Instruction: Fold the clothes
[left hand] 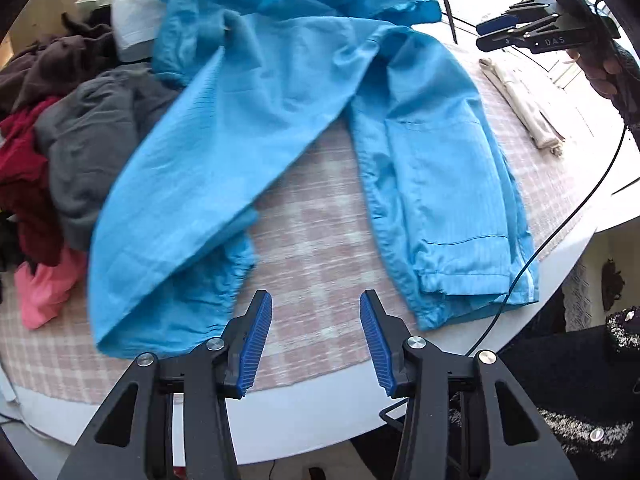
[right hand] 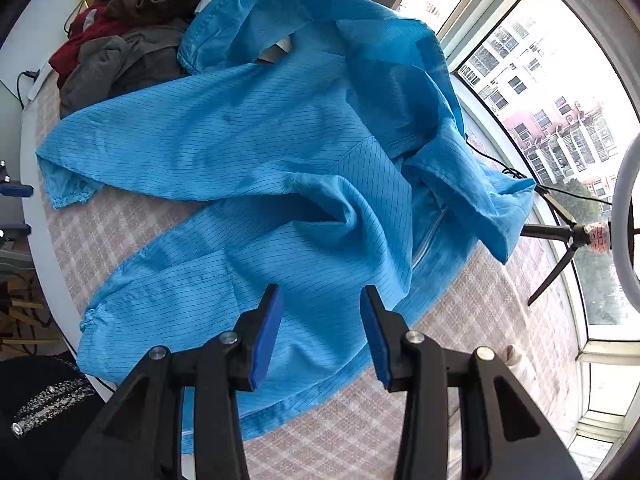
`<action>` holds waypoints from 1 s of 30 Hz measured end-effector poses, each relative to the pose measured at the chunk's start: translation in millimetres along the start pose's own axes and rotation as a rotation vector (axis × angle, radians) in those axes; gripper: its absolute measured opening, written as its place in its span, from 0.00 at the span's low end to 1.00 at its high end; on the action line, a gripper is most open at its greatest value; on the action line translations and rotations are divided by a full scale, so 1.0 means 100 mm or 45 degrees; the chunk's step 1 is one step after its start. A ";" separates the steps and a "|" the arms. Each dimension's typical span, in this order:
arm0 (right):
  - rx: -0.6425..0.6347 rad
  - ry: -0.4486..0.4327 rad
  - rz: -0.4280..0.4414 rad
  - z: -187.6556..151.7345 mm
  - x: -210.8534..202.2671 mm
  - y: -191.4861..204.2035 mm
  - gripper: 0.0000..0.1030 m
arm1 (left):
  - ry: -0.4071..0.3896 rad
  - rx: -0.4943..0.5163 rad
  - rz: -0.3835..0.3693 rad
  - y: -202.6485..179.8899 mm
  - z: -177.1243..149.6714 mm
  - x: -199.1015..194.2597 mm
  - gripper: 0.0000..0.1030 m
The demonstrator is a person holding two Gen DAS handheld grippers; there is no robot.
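A bright blue jacket (left hand: 280,92) lies spread and crumpled on the pink checked tablecloth (left hand: 320,248). Its two sleeves run toward the near table edge, their elastic cuffs near my left gripper (left hand: 316,304). That gripper is open, hovering over bare cloth between the sleeves and holding nothing. In the right wrist view the same jacket (right hand: 256,152) fills the table. My right gripper (right hand: 320,296) is open just above the jacket's hem, with nothing between its fingers. From the left wrist view the right gripper (left hand: 516,32) shows at the top right, held by a hand.
A pile of grey, maroon, brown and pink clothes (left hand: 60,128) sits at the left. A folded beige garment (left hand: 520,104) lies at the far right. A black cable (left hand: 560,224) crosses the table's right edge. A ring light on a tripod (right hand: 568,232) stands by the window.
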State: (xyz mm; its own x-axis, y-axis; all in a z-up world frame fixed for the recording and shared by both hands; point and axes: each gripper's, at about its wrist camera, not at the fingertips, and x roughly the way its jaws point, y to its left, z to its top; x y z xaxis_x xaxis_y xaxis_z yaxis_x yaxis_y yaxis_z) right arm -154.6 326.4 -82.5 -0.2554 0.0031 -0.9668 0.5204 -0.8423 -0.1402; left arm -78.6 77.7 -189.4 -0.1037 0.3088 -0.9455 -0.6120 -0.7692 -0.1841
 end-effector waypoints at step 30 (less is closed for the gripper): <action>0.405 0.088 -0.040 -2.04 0.78 2.08 0.47 | 0.155 0.562 -0.083 -0.98 0.56 0.45 0.02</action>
State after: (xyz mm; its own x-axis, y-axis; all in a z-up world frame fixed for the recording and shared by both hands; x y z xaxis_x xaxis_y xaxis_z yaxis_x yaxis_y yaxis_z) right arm 100.1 261.0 -230.7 -0.2059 0.0592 -0.9768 0.2299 -0.9673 -0.1071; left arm -67.0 198.4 -198.4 0.0224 0.2604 -0.9653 -0.8923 -0.4301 -0.1368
